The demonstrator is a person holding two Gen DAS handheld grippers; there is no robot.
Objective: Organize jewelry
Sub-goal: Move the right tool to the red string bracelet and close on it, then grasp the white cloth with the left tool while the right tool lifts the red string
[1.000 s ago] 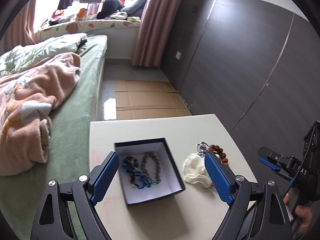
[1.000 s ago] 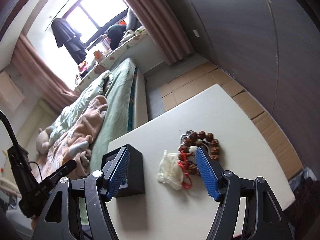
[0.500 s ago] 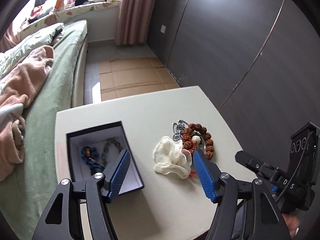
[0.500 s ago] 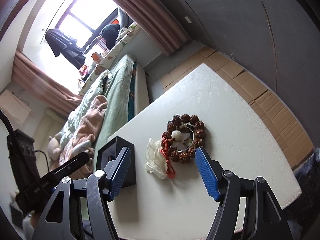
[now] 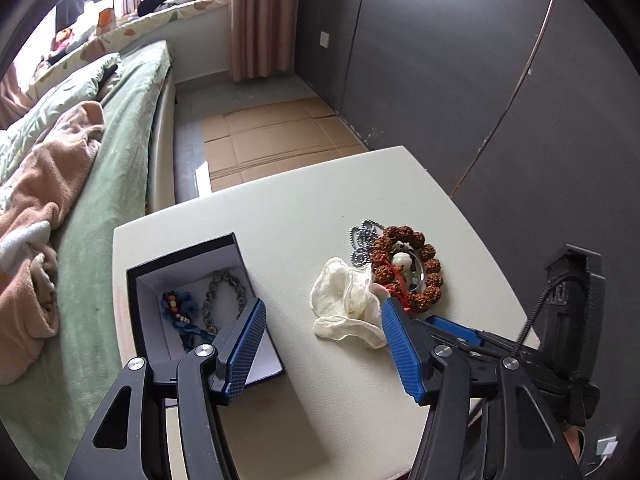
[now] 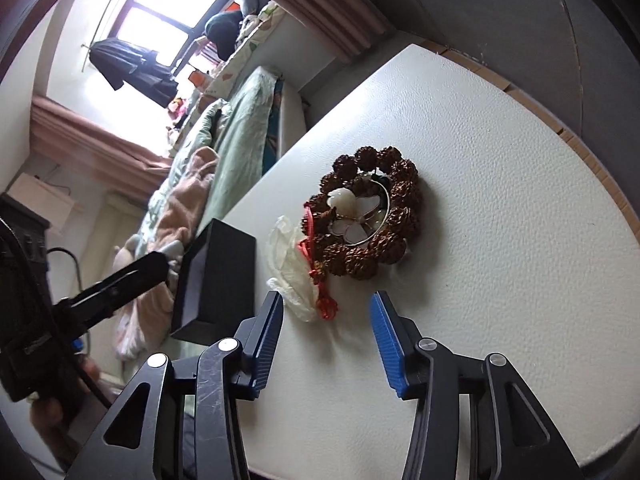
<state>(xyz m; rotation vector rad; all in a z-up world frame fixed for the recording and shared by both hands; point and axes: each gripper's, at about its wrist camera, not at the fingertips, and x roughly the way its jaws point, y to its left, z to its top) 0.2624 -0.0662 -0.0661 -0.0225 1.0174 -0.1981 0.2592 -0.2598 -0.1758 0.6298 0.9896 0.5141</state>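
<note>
An open dark box (image 5: 188, 268) on the white table (image 5: 296, 216) holds a blue bead string (image 5: 180, 312) and a grey chain bracelet (image 5: 224, 296); its dark side shows in the right wrist view (image 6: 224, 276). To its right lie a brown bead bracelet (image 5: 408, 268) (image 6: 372, 216) with a red tassel (image 6: 320, 280), a flower pendant (image 6: 352, 216) inside it, a silver ball chain (image 5: 362, 240) and a white cloth (image 5: 348, 304) (image 6: 292, 264). My left gripper (image 5: 322, 316) is open above the table between box and cloth. My right gripper (image 6: 326, 312) is open just short of the tassel.
A bed with green sheet (image 5: 116, 128) and a pink blanket (image 5: 44, 184) lies left of the table. A dark wall (image 5: 460, 60) stands behind and right. Cardboard (image 5: 272, 136) covers the floor beyond the table's far edge.
Both grippers have moved right and closer to the bead bracelet pile; the right gripper has come down near the tassel. Both stay open and empty.
</note>
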